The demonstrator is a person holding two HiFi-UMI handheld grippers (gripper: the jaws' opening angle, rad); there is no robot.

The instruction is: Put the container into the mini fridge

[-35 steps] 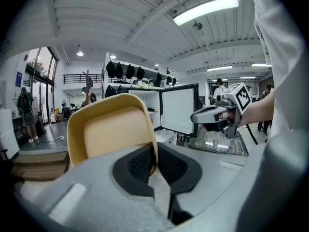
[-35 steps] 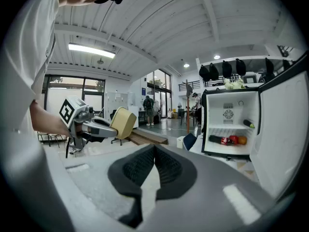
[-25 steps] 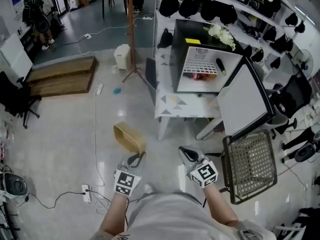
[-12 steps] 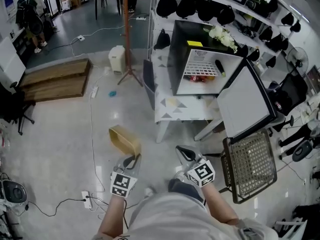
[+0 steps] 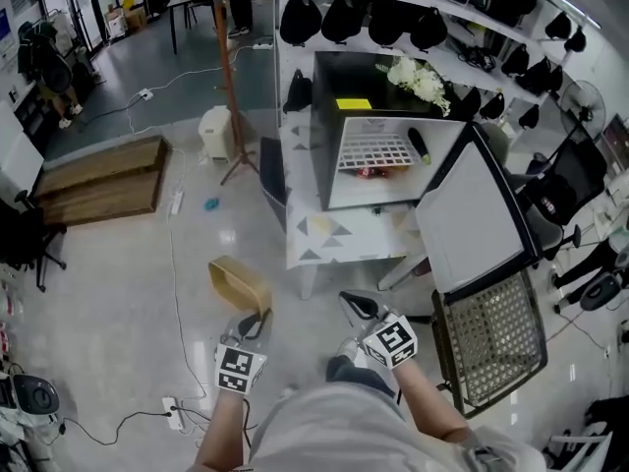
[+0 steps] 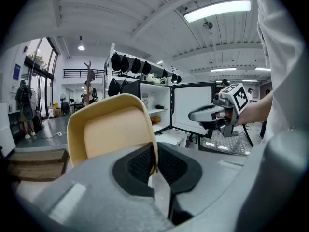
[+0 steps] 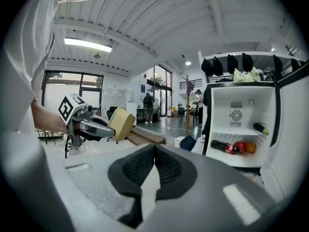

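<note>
From the head view, the left claw (image 5: 256,321) was shut tight on the edge of a tan container (image 5: 239,283). The container hung in the air over the floor, well apart from the mini fridge (image 5: 378,155). The right claw (image 5: 351,305) was beside it and held nothing. The mini fridge stood on a white table (image 5: 334,239). Its door (image 5: 472,219) was swung wide open. White flowers (image 5: 413,79) lay on top of the fridge. A chair (image 5: 491,337) with a mesh seat stood near the door.

In the left gripper view, the two black pads of the left claw pinched one thin wall of the container. The container was tipped so that its open side faced the camera. The right claw showed on the right side, and the open fridge was far behind.

In the right gripper view, the right claw's pads were pressed together with nothing between them. The open fridge was ahead on the right. Some red things (image 7: 231,147) lay on its lower shelf. A dark bottle (image 7: 260,128) lay higher up. The left claw and the container showed on the left side.
</note>
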